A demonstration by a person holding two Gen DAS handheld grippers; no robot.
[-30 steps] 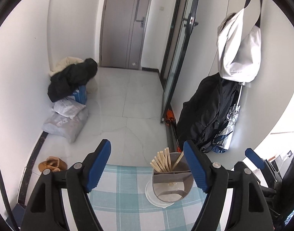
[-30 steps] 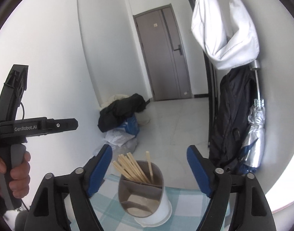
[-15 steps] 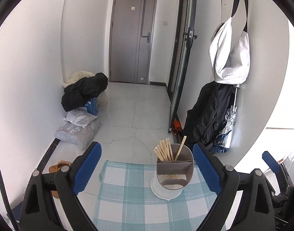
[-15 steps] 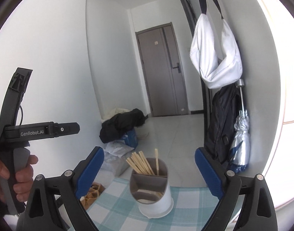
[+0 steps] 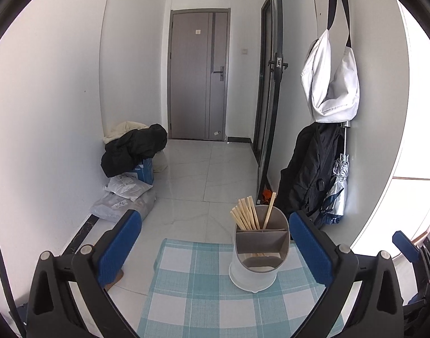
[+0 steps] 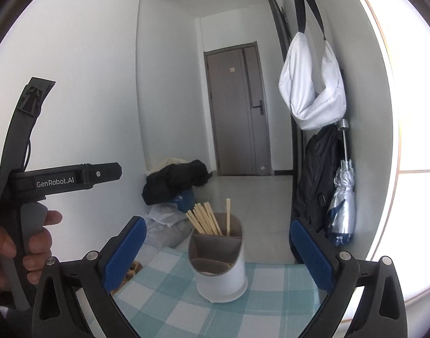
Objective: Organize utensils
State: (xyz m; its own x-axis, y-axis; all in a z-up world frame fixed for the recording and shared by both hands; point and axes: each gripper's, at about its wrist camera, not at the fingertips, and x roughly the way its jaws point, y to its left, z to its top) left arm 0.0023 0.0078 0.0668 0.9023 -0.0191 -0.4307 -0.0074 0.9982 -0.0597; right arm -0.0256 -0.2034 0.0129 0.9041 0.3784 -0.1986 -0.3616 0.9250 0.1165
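left wrist view: the left claw [image 5: 215, 249] is spread wide with nothing between its blue pads [image 5: 119, 243]. it hangs above the worktop [image 5: 186, 295], which wears a teal and white checked cloth. the utensil holder [image 5: 257, 256], a white cup with a grey divided insert, stands upright on the cloth ahead of the claw and toward its right finger, close to that pad but apart from it. a bunch of wooden chopsticks [image 5: 244, 215] leans in the far compartment on the holder's left side, and a single chopstick [image 5: 270, 209] leans in the far compartment beside it; the near compartment looks mostly bare, though a few pale stick ends show low inside it. beyond the worktop, ahead of the claw, lie a tiled floor and a grey door [image 5: 199, 74]. a pile of dark clothes and bags [image 5: 133, 152] sits ahead to the left; a white bag [image 5: 331, 84] and a folded umbrella [image 5: 337, 188] hang ahead to the right.

right wrist view: the right claw [image 6: 217, 249] is also wide apart and holds nothing. the utensil holder [image 6: 219, 262] stands on the checked worktop [image 6: 271, 295] between the two fingers, ahead of them and touching neither. the chopsticks [image 6: 205, 221] fan toward the left finger, the single chopstick [image 6: 228, 215] nearly upright. to the left of this claw a hand [image 6: 23, 250] grips the handle of the other black device, marked genrobot.ai.
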